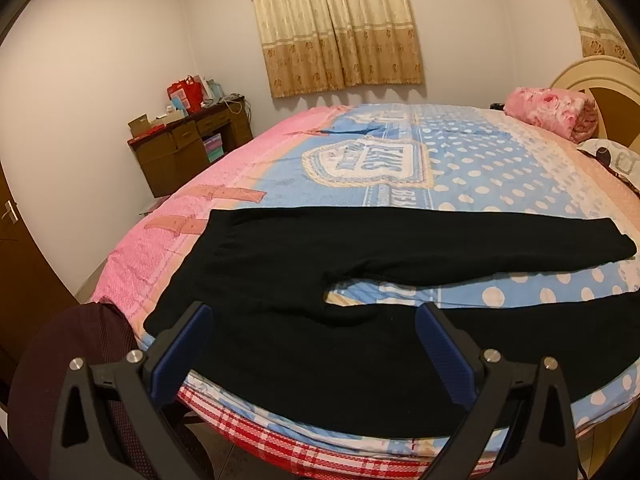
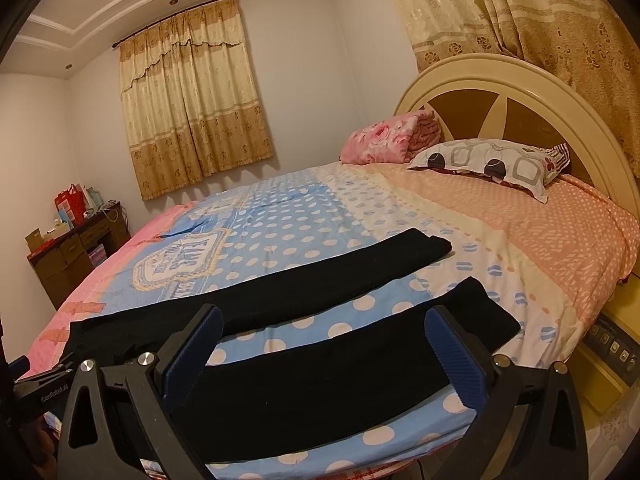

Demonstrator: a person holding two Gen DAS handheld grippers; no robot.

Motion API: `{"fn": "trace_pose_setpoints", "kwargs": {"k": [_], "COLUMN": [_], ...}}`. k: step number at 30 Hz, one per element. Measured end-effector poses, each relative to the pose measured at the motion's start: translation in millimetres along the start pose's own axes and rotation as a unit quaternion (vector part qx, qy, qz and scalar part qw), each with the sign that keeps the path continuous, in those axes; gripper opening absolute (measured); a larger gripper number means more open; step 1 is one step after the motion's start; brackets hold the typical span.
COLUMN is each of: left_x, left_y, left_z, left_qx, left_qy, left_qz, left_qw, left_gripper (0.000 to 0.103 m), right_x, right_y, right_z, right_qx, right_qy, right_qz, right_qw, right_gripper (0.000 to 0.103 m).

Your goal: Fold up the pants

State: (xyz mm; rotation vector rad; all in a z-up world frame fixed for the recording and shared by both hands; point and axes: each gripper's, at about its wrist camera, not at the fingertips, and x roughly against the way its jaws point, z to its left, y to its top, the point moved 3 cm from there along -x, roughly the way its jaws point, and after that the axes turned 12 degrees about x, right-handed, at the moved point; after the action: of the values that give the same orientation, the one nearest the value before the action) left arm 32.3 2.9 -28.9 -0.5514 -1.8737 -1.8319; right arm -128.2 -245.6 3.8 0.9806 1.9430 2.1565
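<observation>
While the black pants [image 1: 304, 264] lie flat and unfolded across the near side of the bed [image 1: 400, 160], neither hand-held gripper touches them. Left to right:

- Wooden desk [image 1: 188, 148] in the far left corner, cluttered with boxes and red bags [image 1: 186, 92].
- Dark mesh chair back [image 1: 72, 360] at the bed's near left corner, left wrist view.
- Waistband [image 1: 216, 240] at the left, on the pink part of the sheet.
- Left hand-held gripper [image 1: 316, 344]: jaws wide apart, nothing between them, hovering over the seat of the pants near the bed edge.
- Two legs run rightward, spread apart, with a strip of blue polka-dot sheet showing between them.
- Right hand-held gripper [image 2: 322, 344]: jaws also wide apart, holding nothing, above the near leg [image 2: 360, 360] partway along it.
- Far leg cuff [image 2: 424, 246] and near leg cuff [image 2: 492, 312] both lie flat, well apart.
- Pink floral blanket [image 2: 384, 136], folded, and a patterned pillow [image 2: 488, 164] sit against the headboard [image 2: 500, 84] at far right.
- Beige curtains [image 2: 192, 104] on the back wall.
</observation>
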Motion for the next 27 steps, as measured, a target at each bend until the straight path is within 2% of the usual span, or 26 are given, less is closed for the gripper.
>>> {"fn": "trace_pose_setpoints", "kwargs": {"k": [13, 20, 27], "left_x": [-5, -15, -20], "left_y": [-3, -5, -12], "left_z": [-1, 5, 2], "left_qx": [-0.003, 0.002, -0.007], "left_qy": [0.001, 0.013, 0.012], "left_qz": [0.009, 0.018, 0.028], "left_qw": [1.0000, 0.9997, 0.9995], "left_gripper": [0.103, 0.103, 0.103], "right_x": [-11, -33, -42], "right_y": [-5, -13, -19], "right_z": [2, -5, -13], "right_qx": [0.013, 0.037, 0.028], "right_qy": [-0.001, -0.038, -0.046], "right_qz": [0.028, 0.072, 0.094], "right_qw": [1.000, 0.996, 0.994], "right_gripper": [0.102, 0.102, 0.102]}}
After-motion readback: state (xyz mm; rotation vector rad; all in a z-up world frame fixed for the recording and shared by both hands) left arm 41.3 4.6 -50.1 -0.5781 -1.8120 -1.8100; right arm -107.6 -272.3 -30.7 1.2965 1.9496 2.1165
